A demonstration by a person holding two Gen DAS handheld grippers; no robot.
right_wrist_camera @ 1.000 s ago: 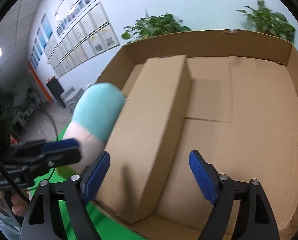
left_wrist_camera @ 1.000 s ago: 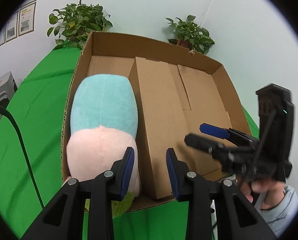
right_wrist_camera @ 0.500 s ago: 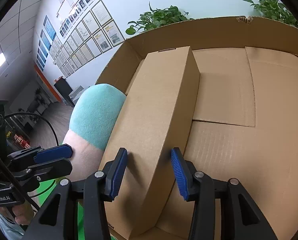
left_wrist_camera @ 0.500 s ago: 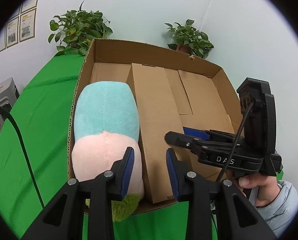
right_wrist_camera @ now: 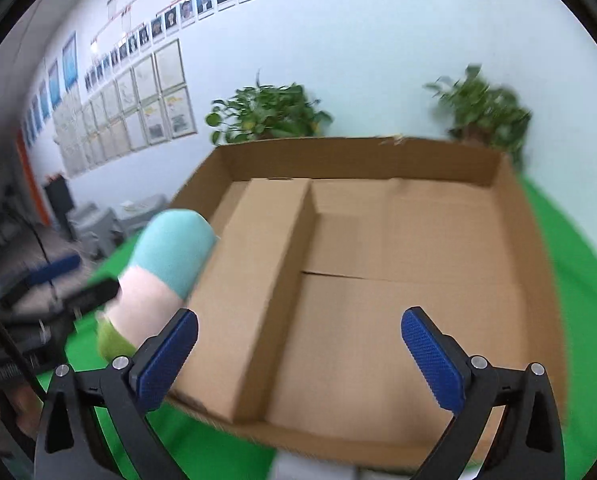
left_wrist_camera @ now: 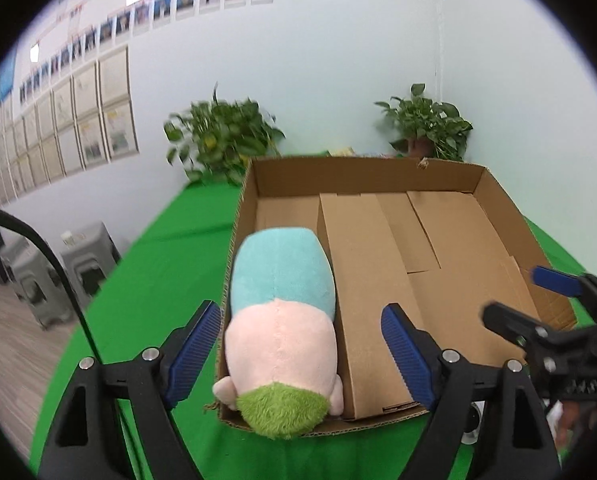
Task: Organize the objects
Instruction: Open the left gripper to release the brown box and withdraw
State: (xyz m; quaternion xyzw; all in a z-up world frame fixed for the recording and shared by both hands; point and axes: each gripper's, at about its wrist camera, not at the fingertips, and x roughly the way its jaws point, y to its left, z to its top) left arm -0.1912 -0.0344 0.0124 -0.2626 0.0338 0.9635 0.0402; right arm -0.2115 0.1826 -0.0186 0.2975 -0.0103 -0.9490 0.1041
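— Both tools have been drawn back and up from the cardboard tray (left_wrist_camera: 498, 196) since a second ago; more wall is now seen above it.

— And their state? The left tool (left_wrist_camera: 300, 344) is being opened, nothing pressed between its pads; the right tool (right_wrist_camera: 298, 356) likewise, spread wide and empty.

— The plush toy (left_wrist_camera: 282, 320) is lodged at the tray's 9 o'clock side, against the long carton (left_wrist_camera: 362, 280), its green end overhanging the rim at 6 o'clock.

— Both items have been released on the green bench (left_wrist_camera: 146, 320); placement is judged done, and the tray's 3 o'clock half is left free.
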